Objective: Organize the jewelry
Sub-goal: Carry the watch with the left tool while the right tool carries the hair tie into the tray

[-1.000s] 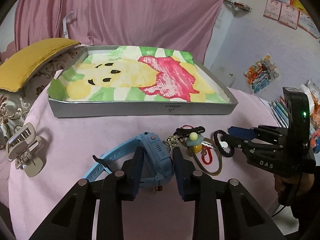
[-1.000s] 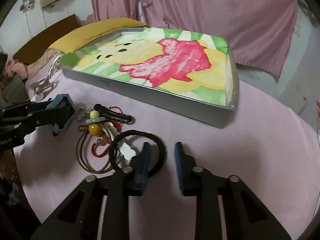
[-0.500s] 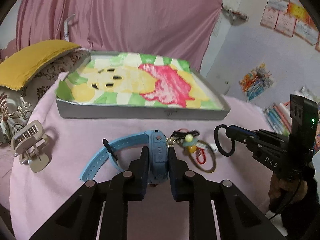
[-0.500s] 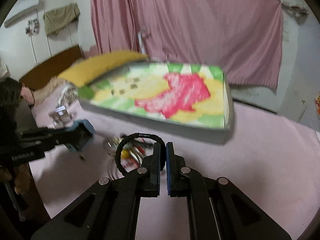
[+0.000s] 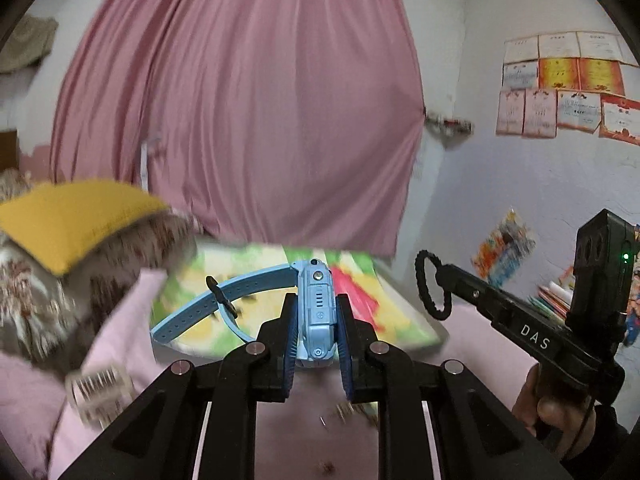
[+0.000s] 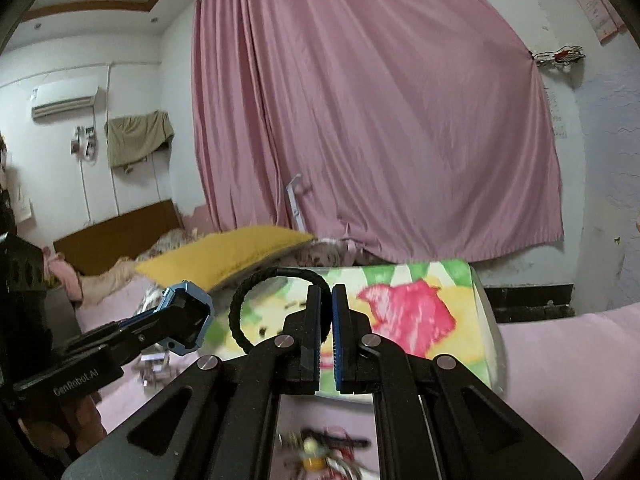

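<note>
My left gripper (image 5: 317,312) is shut on a light blue watch (image 5: 316,312), its strap (image 5: 224,300) trailing left in the air. In the right wrist view the same watch (image 6: 188,320) shows at the left, held up. My right gripper (image 6: 326,304) is shut on a black braided hair tie (image 6: 256,284), whose loop sticks out to the left of the jaws. From the left wrist view that hair tie (image 5: 428,288) hangs at the tip of the right gripper. Behind both lies the shallow box with a cartoon-bear picture (image 6: 420,312) (image 5: 380,312).
A tangle of small trinkets (image 6: 324,456) lies on the pink cloth (image 6: 568,368) below my right gripper. A beige hair claw clip (image 5: 98,394) sits at lower left. A yellow cushion (image 5: 68,216) and a pink curtain (image 5: 248,120) stand behind. A person's hand (image 5: 548,404) holds the right gripper.
Both grippers closed on their items, the left on the watch and the right on the hair tie, then lifted them off the cloth and tilted up toward level.
</note>
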Motion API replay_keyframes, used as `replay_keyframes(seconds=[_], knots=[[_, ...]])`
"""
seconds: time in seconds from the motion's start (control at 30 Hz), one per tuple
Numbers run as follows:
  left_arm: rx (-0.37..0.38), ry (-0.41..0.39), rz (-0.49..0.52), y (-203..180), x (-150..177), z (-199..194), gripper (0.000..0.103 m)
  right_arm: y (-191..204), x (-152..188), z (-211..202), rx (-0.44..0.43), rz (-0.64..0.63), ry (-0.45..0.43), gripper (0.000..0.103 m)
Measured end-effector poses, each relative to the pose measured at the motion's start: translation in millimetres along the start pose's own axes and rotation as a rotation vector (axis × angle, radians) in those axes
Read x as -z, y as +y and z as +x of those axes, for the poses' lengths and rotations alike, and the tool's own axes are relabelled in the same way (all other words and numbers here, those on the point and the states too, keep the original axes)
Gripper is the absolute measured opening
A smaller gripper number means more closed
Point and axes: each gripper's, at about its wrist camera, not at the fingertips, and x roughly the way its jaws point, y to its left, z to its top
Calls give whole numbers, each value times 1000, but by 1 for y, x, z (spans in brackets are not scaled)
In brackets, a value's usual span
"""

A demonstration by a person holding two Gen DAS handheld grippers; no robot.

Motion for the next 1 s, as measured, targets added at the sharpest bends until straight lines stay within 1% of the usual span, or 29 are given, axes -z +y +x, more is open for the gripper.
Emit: replay_keyframes(seconds=[0.07,0.13,0.23,0.33,0.47,0.57,0.73,0.83,0.9,1.0], knots=[[-16,-24,12,4,-4,6,16,1,-3,11,10,0,1,5],[-29,-29,16,10,-9,14,17,2,-3,23,21,-6,16,5],[-54,-21,20,19,-14,31,17,3,-3,42,37,-2,46,5],[-67,13,7,27,-16,45,17,1,0,61,61,4,96,5],[-94,94,-12,35,-14,66,17,-3,10,84,90,15,186,5],[-114,174,-21,39,-11,81,17,-7,16,97,105,29,259,5],[-135,276,8,36,-5,100,16,-18,26,116,108,64,364,5],[-136,327,29,33,-4,110,16,-22,30,123,113,80,405,5],[-126,375,37,32,-2,118,16,-26,32,129,113,94,435,5],[-113,426,37,31,1,127,17,-29,37,133,116,106,471,5]])
